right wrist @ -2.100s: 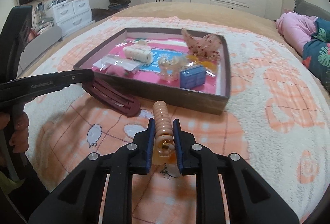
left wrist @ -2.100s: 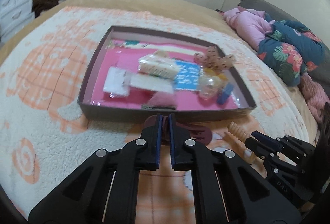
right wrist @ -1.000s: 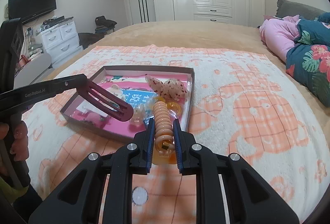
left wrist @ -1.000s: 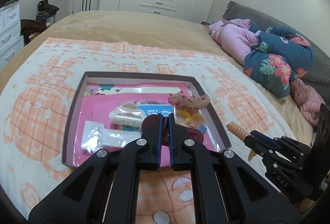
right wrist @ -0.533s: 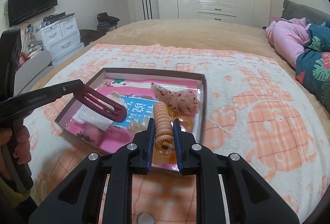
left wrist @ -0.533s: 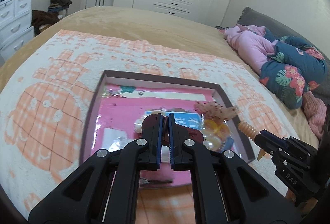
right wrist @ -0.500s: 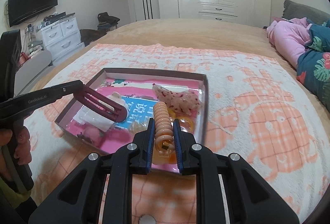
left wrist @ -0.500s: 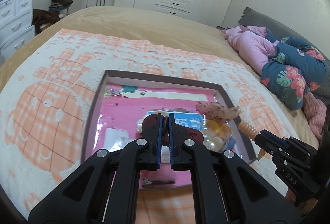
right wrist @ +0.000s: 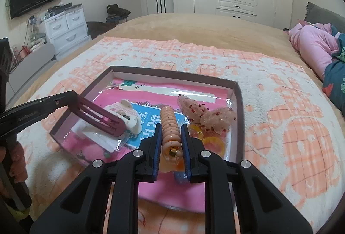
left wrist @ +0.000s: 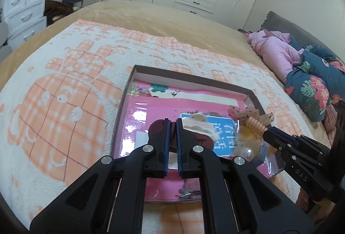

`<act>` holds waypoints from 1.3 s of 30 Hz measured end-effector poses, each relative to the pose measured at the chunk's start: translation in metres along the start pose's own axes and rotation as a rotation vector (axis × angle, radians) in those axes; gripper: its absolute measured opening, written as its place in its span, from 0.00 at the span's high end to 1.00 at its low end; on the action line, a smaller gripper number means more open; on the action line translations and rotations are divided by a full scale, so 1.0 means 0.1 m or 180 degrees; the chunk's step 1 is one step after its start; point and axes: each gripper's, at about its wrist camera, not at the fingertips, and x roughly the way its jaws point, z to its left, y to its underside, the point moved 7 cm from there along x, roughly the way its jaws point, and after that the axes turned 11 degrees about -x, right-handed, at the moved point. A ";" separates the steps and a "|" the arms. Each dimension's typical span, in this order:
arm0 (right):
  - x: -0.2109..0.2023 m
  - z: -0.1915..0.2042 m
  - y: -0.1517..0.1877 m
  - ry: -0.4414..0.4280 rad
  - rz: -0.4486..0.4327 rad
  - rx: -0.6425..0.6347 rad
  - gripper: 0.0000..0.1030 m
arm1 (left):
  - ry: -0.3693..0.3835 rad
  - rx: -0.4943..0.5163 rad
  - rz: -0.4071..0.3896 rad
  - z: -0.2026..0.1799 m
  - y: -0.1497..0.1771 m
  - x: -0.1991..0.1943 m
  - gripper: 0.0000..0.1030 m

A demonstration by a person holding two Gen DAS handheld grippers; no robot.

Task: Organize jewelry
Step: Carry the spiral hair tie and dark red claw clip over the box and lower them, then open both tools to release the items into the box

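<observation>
The left gripper [left wrist: 171, 126] was pressed together on the maroon clip [right wrist: 101, 118], pinching one end so that the clip's long body stuck out ahead of the fingers. Below and ahead of this gripper lay the box [left wrist: 127, 91] on the blanket [left wrist: 64, 83], so the clip hung over the box's near-left part, above a white clip [right wrist: 123, 114] and some flat packets; whether it touched them could not be told.

To the right, the right gripper [right wrist: 171, 132] pinched the peach clip [right wrist: 170, 124] between its blue pads, the ribbed body standing up out of the jaws. Just beyond and below these fingertips were the blue card [right wrist: 148, 119] and some yellow rings [right wrist: 212, 143]; a speckled pink piece [right wrist: 200, 113] sat further ahead and to the right, against the box's right wall.

Judging by this, the step in hand was the drop-off: both clips had been carried over the box and neither was set down yet. The next move probably called for lowering each gripper a little toward a bare patch of the pink liner [left wrist: 151, 109], then spreading the jaws to let go. The left side had more free room ahead of its gripper. The right gripper hung over a crowded corner, so it might do better shifting toward open liner first, lest the peach clip land on the rings and roll.
</observation>
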 end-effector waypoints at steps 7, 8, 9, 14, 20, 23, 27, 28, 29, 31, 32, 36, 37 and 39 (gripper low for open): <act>0.25 -0.04 0.03 0.0073 0.0129 -0.0013 0.83 | -0.0029 -0.0048 0.0044 0.10 0.02 0.06 0.98; 0.27 -0.05 0.03 0.0085 0.0145 -0.0009 0.83 | -0.0033 -0.0051 0.0050 0.12 0.03 0.07 0.98; 0.29 -0.06 0.05 0.0097 0.0154 -0.0009 0.83 | -0.0038 -0.0054 0.0058 0.13 0.04 0.08 0.98; 0.32 -0.09 0.11 0.0104 0.0217 0.0061 0.81 | -0.0056 -0.0040 0.0080 0.14 0.08 0.09 0.97; 0.21 -0.10 0.18 0.0096 0.0199 0.0131 0.75 | -0.0079 0.0025 0.0083 0.10 0.12 0.06 0.97; 0.09 -0.09 0.21 0.0104 0.0152 0.0157 0.71 | -0.0088 0.0049 0.0066 0.08 0.13 0.03 0.97; -0.09 -0.06 0.28 0.0114 0.0095 0.0161 0.69 | -0.0101 0.0112 0.0030 0.03 0.18 -0.06 0.85; -0.15 -0.04 0.30 0.0111 0.0075 0.0159 0.68 | -0.0102 0.0131 0.0012 0.01 0.19 -0.09 0.77; -0.21 -0.03 0.32 0.0116 0.0056 0.0158 0.67 | -0.0097 0.0153 -0.0005 -0.01 0.20 -0.13 0.75; -0.30 -0.02 0.35 0.0119 0.0028 0.0165 0.65 | -0.0095 0.0203 -0.0045 -0.06 0.24 -0.20 0.74; -0.34 -0.01 0.37 0.0121 0.0015 0.0171 0.65 | -0.0094 0.0227 -0.0062 -0.08 0.26 -0.24 0.74; -0.57 0.02 0.44 0.0134 -0.0064 0.0205 0.62 | -0.0086 0.0298 -0.0121 -0.14 0.31 -0.37 0.72; -0.62 0.02 0.45 0.0142 -0.0086 0.0211 0.60 | -0.0089 0.0320 -0.0148 -0.16 0.33 -0.42 0.72; -0.71 0.05 0.48 0.0150 -0.0125 0.0223 0.59 | -0.0074 0.0357 -0.0190 -0.19 0.37 -0.51 0.71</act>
